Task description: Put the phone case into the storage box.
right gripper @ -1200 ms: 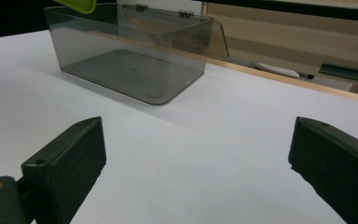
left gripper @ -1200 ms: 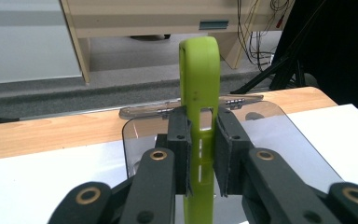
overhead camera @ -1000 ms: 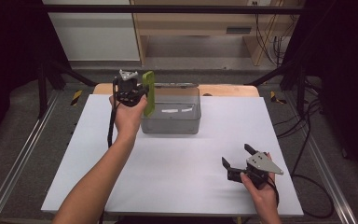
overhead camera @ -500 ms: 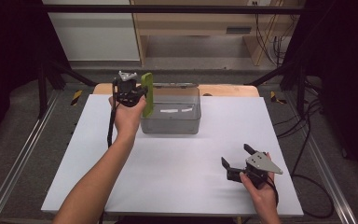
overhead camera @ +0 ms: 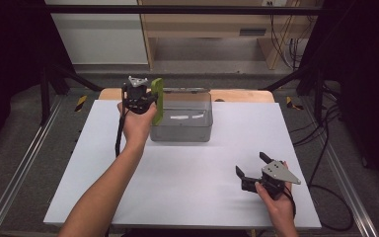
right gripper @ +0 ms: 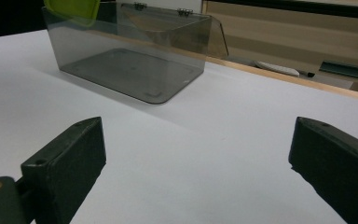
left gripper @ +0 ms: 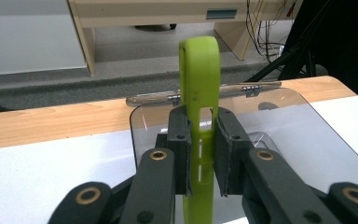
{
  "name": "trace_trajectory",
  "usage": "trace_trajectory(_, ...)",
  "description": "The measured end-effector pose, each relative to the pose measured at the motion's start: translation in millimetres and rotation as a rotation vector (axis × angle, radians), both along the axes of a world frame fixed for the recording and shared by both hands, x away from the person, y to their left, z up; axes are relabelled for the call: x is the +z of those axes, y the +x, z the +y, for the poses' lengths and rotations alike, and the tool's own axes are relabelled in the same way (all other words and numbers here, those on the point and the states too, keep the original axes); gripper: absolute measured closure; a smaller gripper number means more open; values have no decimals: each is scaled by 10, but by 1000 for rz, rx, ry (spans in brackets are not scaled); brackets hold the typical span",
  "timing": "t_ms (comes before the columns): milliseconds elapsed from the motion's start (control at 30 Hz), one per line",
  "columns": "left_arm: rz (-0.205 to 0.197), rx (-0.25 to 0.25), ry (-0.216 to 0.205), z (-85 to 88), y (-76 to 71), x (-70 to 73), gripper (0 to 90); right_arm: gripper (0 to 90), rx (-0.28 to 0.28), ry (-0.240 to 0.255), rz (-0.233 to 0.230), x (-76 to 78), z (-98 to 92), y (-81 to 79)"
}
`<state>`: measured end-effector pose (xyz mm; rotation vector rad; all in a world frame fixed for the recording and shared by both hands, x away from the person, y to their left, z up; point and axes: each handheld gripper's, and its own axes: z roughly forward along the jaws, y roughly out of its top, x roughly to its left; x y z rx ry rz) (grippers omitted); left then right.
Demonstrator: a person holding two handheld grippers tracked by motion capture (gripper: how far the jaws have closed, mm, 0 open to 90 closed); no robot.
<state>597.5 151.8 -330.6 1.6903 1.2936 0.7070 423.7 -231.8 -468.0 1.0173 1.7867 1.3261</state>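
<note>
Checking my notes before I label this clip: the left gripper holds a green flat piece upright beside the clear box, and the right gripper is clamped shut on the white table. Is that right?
Not quite. The right gripper is open, with nothing between its jaws, as the right gripper view shows. The rest holds: the left gripper grips the green flat piece upright beside the clear box on the white table.

There is no lettering I can make out anywhere here. The small teal plate (left gripper: 221,13) on the front of the wooden bench (left gripper: 168,9) behind the table looks like a label, but whatever is printed on it is too blurred to read. Nothing else carries a word, number or brand mark.
</note>
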Motion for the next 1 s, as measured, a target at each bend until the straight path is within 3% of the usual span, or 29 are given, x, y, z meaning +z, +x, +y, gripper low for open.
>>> trace_trajectory(1000, 18, 17, 7, 22, 62, -124, 779, 42, 0, -15, 2, 0, 7, -3)
